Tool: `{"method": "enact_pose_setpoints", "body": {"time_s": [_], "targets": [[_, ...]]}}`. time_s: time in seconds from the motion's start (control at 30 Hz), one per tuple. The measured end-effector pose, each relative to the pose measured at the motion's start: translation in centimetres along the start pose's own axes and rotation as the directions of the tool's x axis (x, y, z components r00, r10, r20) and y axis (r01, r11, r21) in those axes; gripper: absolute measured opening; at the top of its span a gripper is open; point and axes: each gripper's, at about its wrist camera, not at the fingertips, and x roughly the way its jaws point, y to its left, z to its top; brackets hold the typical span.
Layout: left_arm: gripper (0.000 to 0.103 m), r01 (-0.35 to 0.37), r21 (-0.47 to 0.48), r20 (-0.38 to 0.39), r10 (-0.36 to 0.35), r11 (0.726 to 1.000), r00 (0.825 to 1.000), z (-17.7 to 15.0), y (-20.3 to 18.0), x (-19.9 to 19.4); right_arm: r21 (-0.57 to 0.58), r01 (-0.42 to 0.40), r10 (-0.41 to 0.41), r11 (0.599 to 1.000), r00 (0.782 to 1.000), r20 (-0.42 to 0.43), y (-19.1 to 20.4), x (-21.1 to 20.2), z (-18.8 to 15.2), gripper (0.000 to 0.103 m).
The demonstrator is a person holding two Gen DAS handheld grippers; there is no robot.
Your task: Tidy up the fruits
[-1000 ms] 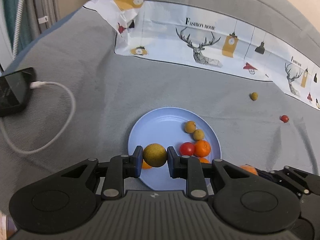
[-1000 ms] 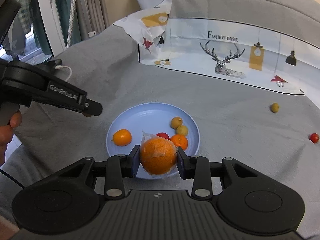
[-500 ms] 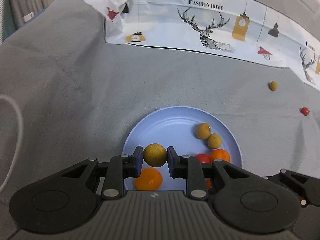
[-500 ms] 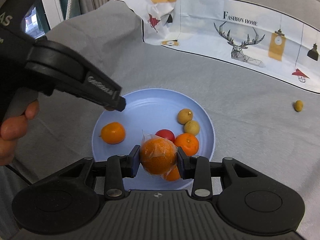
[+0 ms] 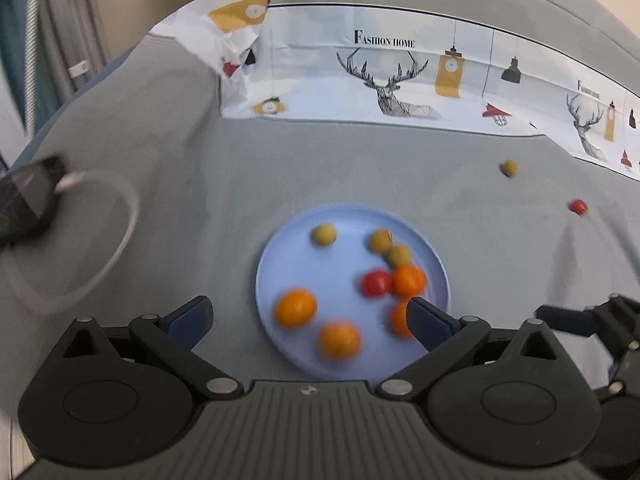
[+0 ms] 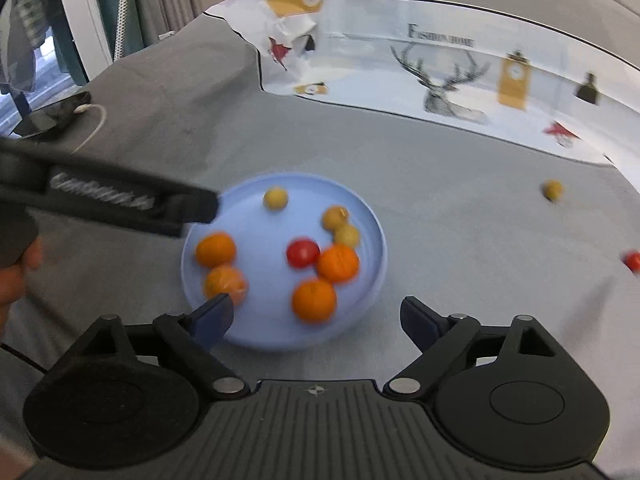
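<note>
A pale blue plate [image 6: 372,240] carries orange mandarins [image 6: 314,300], a red tomato [image 6: 303,253] and yellow-green fruits [image 6: 275,198]. It sits on a grey cloth [image 5: 200,184]. At twelve o'clock lies a white sheet [image 5: 360,80] printed with black deer and mustard clocks.

Plate [image 5: 280,248] fruit blurred; red tomato [image 6: 633,261] cut by edge.

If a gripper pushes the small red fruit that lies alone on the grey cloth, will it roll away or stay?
The small red fruit looks round and smooth, so a push would probably make it roll. The grey cloth seems soft and slightly wrinkled, which may slow it soon. It appears small against the open fingers, so closing on it may need careful centring.
</note>
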Motion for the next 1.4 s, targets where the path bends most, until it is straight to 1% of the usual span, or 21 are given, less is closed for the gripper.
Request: {"method": "enact_pose_setpoints", "body": {"time_s": [0.17,0.23,0.3,0.4,0.53,0.83,1.03,1.4], "targets": [[0.103,-0.005,-0.053,-0.011,0.004,0.999,1.000,-3.6,0.3,-3.7,0.015,0.041,-0.041,0.999,0.999,0.016,0.9,-4.5,-2.5,0.097],[0.103,0.001,-0.054,-0.006,-0.002,0.999,1.000,-4.5,0.2,-4.8,0.008,0.044,-0.044,0.999,0.998,0.037,1.5,-6.0,-3.2,0.098],[0.103,0.003,-0.045,0.005,-0.003,0.999,1.000,-5.1,0.0,-5.7,-0.010,0.057,-0.057,0.998,0.996,0.068,2.1,-7.4,-3.6,0.099],[0.103,0.011,-0.056,0.030,-0.009,0.998,1.000,-5.5,0.1,-7.0,-0.017,0.073,-0.070,0.997,0.992,0.106,2.6,-8.9,-3.9,0.099],[0.103,0.016,-0.065,0.068,-0.012,0.998,0.998,-6.0,0.1,-8.8,-0.023,0.082,-0.078,0.996,0.987,0.140,3.0,-10.5,-4.4,0.100],[0.103,0.021,-0.051,0.119,-0.015,0.999,0.993,-6.3,-0.5,-11.0,-0.026,0.095,-0.089,0.995,0.978,0.188,3.3,-12.7,-5.2,0.101],[0.103,0.020,-0.037,0.136,-0.015,0.999,0.991,-6.2,-0.9,-11.5,-0.027,0.101,-0.093,0.995,0.973,0.214,3.4,-13.6,-5.4,0.101],[0.103,0.021,-0.031,0.142,-0.016,0.999,0.990,-6.3,-0.9,-11.8,-0.020,0.101,-0.094,0.995,0.971,0.222,3.2,-14.1,-5.6,0.102]]}}
